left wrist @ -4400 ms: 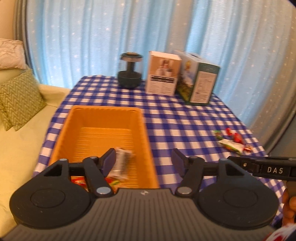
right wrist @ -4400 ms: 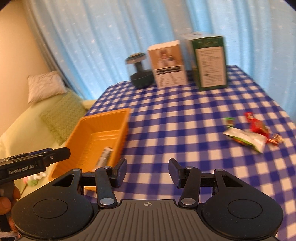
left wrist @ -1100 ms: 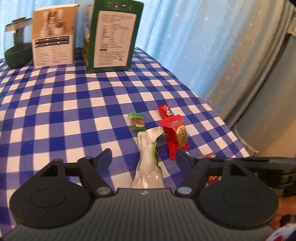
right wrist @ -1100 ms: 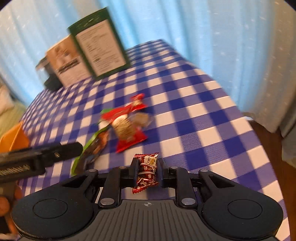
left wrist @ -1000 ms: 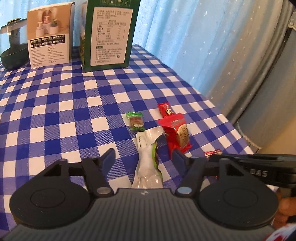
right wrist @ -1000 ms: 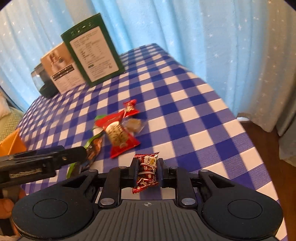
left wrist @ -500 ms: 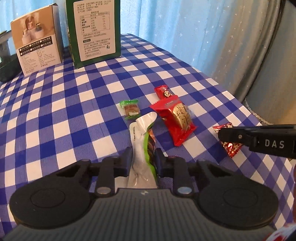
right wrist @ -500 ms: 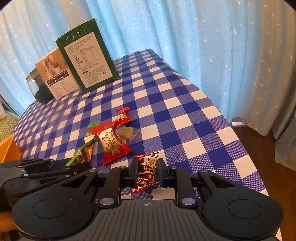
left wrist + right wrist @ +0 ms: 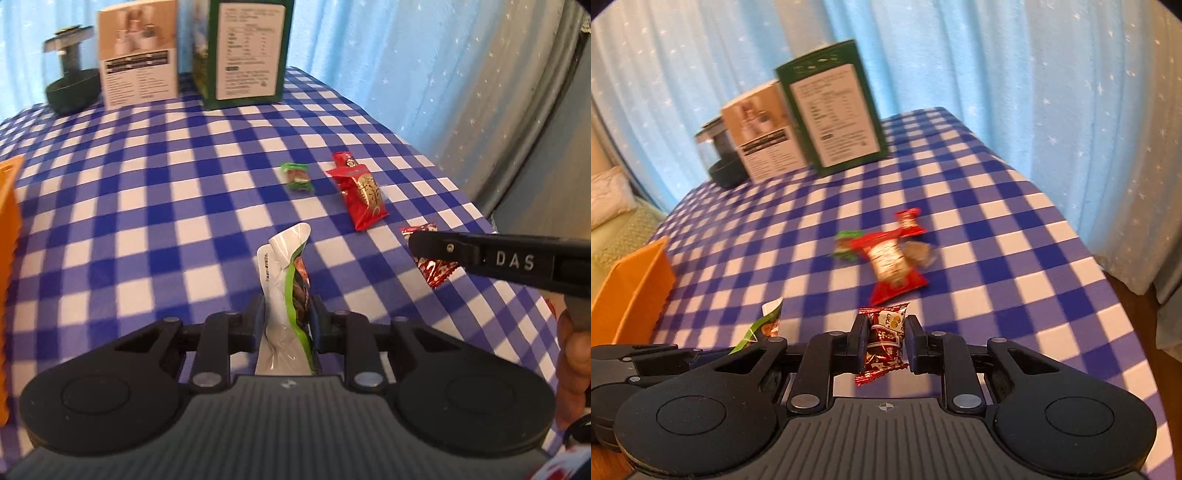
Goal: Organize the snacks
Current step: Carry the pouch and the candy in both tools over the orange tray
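The left gripper had just closed, jaws pinching the green pouch; the right gripper pinched a red candy; the limp pouch might slip out on the way to the orange bin.

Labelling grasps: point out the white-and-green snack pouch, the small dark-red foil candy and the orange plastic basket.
white-and-green snack pouch (image 9: 282,291), left wrist view, white face between the pads.
small dark-red foil candy (image 9: 885,341), right wrist view, wrapper middle.
orange plastic basket (image 9: 629,291), right wrist view, outer wall.

A home living room: blue star-print curtains, checked tablecloth, cushioned sofa beside it.
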`<state>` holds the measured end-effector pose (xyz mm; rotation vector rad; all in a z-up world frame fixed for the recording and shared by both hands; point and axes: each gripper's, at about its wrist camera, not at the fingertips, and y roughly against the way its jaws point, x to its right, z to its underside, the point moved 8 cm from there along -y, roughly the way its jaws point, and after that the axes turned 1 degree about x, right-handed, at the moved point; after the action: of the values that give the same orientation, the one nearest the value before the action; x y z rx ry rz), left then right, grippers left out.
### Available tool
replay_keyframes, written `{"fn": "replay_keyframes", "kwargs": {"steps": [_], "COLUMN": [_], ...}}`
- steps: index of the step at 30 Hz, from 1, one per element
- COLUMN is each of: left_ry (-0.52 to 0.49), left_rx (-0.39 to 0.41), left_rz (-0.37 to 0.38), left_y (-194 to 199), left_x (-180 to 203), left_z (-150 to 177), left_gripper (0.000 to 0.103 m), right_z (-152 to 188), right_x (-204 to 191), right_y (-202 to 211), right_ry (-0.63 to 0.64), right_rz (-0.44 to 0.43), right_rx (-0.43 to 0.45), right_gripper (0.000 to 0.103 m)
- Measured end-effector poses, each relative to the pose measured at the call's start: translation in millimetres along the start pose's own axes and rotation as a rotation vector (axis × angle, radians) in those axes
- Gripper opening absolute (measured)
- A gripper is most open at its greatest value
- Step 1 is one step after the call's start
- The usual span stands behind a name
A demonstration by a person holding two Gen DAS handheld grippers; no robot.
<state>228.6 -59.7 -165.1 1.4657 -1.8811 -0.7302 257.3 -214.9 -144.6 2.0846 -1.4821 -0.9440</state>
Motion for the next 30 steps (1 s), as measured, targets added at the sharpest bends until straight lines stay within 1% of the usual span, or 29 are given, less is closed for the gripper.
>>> {"fn": "replay_keyframes", "kwargs": {"steps": [5, 9, 18, 25, 30], "left_ry": [0.035, 0.072, 0.131, 0.163, 0.189], "left_rx": [0.01, 0.024, 0.084, 0.126, 0.153], "left_rz": [-0.018, -0.031, -0.071, -0.118, -0.15], "left_y": [38.4, 70.9, 143.4, 188.1, 213.7], "left_x": [-12.9, -23.1, -48.1, -72.7, -90.9], "left_z": [13.1, 24.4, 42.3, 50.9, 57.4], "left_gripper": [0.022, 0.022, 0.022, 0.022, 0.022], "right_z": [19.6, 33.1, 43.3, 49.8, 53.9], "right_x": [-25.9, -44.1, -101.9, -142.1, -170.0], "right_y": [26.8, 50.1, 100.2, 121.4, 129.1], "right_ry": [0.017, 0.001, 0.074, 0.12, 0.156], "right_rz": [-0.007, -0.016, -0.04, -0.08, -0.115], "right_rx": [0.025, 0.03, 0.07, 0.076, 0.074], "right_gripper": [0.021, 0.021, 0.021, 0.021, 0.021]}}
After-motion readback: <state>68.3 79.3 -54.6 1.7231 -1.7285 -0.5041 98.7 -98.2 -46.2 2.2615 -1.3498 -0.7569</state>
